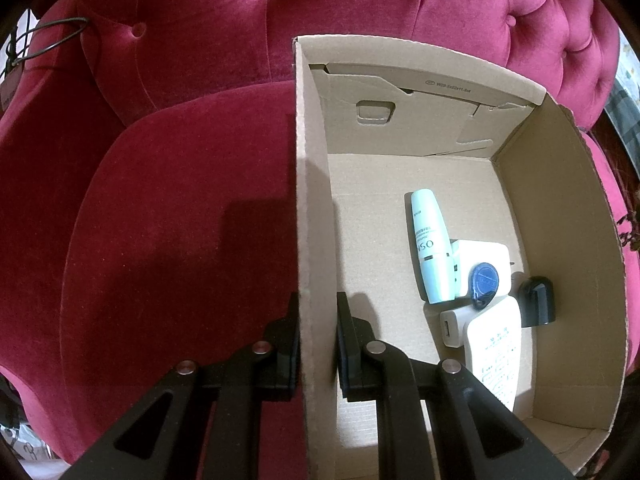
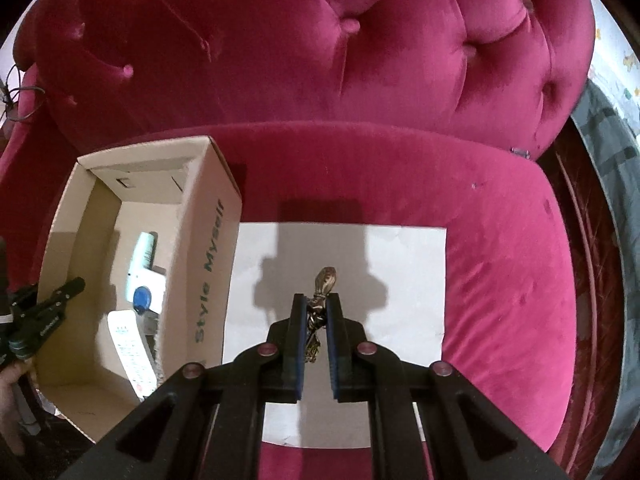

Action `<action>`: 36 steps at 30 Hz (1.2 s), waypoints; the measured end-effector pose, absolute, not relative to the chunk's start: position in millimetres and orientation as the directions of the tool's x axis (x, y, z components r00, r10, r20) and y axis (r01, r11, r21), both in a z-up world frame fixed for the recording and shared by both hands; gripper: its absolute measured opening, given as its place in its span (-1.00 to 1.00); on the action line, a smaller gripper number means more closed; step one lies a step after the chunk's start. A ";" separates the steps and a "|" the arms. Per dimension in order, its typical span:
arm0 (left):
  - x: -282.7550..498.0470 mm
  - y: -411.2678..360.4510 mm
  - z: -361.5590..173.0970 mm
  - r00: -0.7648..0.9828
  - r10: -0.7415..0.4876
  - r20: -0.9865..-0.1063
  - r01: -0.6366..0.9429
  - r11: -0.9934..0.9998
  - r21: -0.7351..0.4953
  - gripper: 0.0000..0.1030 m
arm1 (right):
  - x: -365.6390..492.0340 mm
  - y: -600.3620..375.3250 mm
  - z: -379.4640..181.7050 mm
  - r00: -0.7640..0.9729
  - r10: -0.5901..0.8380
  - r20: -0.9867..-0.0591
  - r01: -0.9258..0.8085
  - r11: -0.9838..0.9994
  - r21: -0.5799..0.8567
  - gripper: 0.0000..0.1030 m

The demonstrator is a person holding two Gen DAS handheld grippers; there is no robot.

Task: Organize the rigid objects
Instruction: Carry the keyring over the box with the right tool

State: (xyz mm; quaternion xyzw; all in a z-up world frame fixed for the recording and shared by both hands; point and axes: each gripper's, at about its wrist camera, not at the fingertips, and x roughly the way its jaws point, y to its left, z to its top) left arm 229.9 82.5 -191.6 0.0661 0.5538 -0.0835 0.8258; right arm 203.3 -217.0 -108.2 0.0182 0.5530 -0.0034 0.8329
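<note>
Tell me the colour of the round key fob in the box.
Blue; the key fob shows best in the left wrist view.

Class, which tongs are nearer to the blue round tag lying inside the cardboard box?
Left. The left tongs clamp the cardboard box wall, across the floor from the blue tag. The right tongs hold a brass ornament outside.

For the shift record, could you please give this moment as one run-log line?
left gripper: shut on cardboard box wall | right gripper: shut on bronze ornament, above white sheet
</note>
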 end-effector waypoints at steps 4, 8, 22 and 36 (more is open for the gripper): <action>229.9 82.5 -191.4 0.373 -0.064 -0.926 0.211 0.977 0.018 -0.71 | 205.7 -211.3 -93.2 0.408 0.013 -0.913 0.013 1.000 0.020 -0.86; 229.5 81.7 -191.0 0.374 -0.061 -0.925 0.212 0.977 0.021 -0.71 | 208.4 -204.6 -78.6 0.425 0.009 -0.905 -0.001 1.000 0.010 -0.86; 229.3 82.1 -190.9 0.374 -0.065 -0.925 0.210 0.977 0.016 -0.71 | 219.1 -172.5 -31.1 0.486 0.048 -0.873 -0.069 0.998 0.016 -0.85; 229.0 81.6 -190.0 0.374 -0.062 -0.925 0.211 0.977 0.020 -0.71 | 231.3 -114.0 -25.9 0.486 0.146 -0.861 -0.167 0.983 0.072 -0.85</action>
